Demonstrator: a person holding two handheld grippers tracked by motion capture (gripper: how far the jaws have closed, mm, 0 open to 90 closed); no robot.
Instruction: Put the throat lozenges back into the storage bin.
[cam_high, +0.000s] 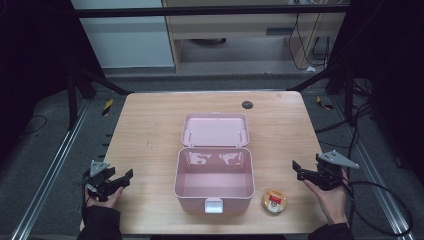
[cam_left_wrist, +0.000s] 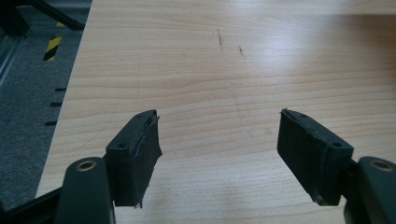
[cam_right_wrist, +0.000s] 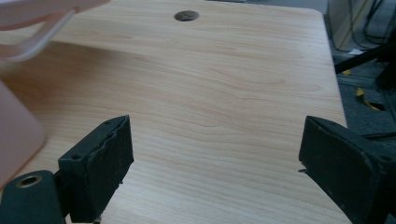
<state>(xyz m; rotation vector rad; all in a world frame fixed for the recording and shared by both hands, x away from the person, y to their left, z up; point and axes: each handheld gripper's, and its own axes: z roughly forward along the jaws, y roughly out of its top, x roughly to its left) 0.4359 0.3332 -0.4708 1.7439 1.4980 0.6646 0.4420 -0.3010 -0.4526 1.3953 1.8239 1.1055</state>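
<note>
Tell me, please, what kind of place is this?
Probably a lab or recording workspace, not a home: a light wooden table stands on grey carpet, framed by black metal rails, with loose black cables on the floor and an open pink plastic box set out.

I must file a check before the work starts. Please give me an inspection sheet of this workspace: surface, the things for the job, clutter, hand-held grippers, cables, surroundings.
Surface: wooden table, with a few faint dark marks and a round dark port near its far edge.
Job's things: pink box, lid open and tilted back, inside looks empty; small round container on the table to the right of the box, apart from it.
Clutter: nothing seen.
Grippers: left hand-held gripper open, nothing between the jaws; right hand-held gripper open, nothing between the jaws.
Cables: black cable trails from the right hand-held gripper over the floor.
Surroundings: dark frame rails, grey floor, furniture behind the table.
</note>
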